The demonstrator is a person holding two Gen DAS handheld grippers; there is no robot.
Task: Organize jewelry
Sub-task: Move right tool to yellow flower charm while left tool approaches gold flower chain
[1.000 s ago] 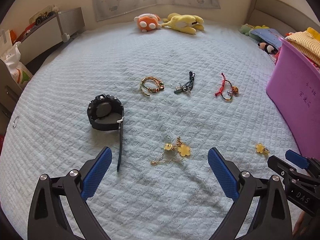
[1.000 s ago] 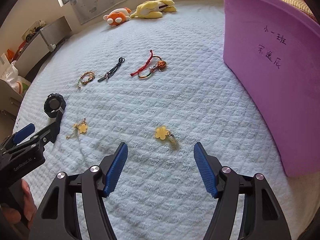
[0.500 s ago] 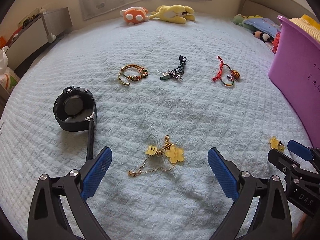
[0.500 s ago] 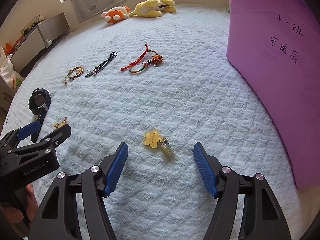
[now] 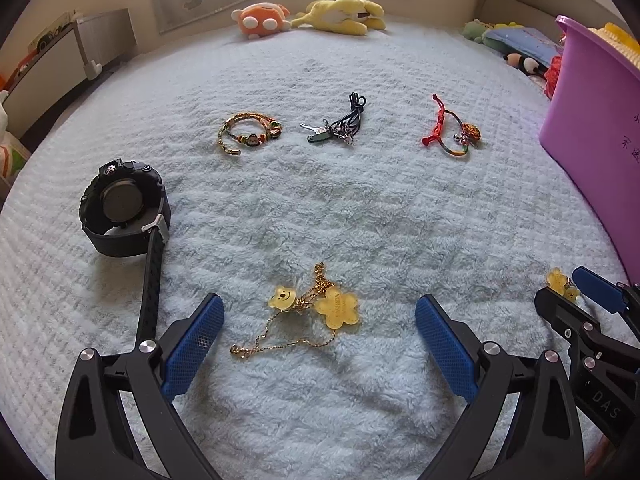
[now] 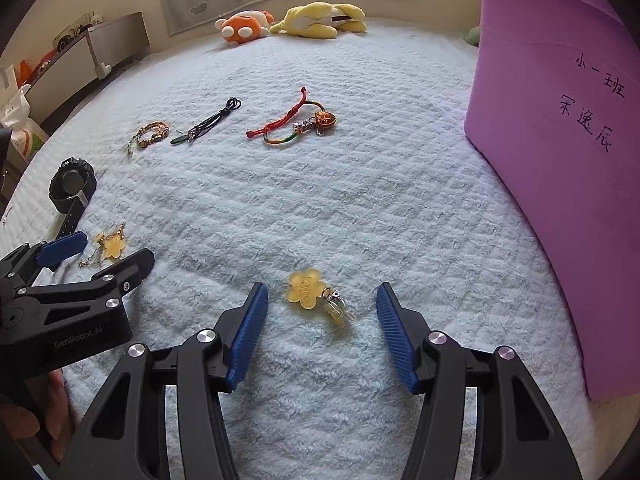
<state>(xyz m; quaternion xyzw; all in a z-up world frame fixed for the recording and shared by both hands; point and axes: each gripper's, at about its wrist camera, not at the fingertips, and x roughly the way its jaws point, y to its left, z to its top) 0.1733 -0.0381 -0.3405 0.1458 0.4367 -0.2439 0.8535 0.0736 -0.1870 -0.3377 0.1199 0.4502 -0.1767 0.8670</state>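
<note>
A gold chain with a yellow flower and bear charms (image 5: 336,308) lies on the pale blue bedspread (image 5: 320,208). My left gripper (image 5: 319,302) hangs open just above it, one blue pad on each side. A single yellow flower charm with a ring (image 6: 306,290) lies between the pads of my right gripper (image 6: 322,290). Its jaws are closing and the pads do not touch the charm. Farther back lie a black watch (image 5: 120,208), a braided bead bracelet (image 5: 250,134), a black cord with metal charms (image 5: 340,124) and a red cord bracelet (image 5: 452,132).
A tall purple bin (image 6: 560,160) with handwritten characters stands at the right edge of the bed. An orange plush toy (image 5: 264,20) and a yellow one (image 5: 344,14) lie at the far end. A low cabinet (image 5: 60,60) runs along the left.
Both grippers have sunk toward the bedspread, so the chain and the flower charm now sit between their pads. The right jaws have narrowed.
</note>
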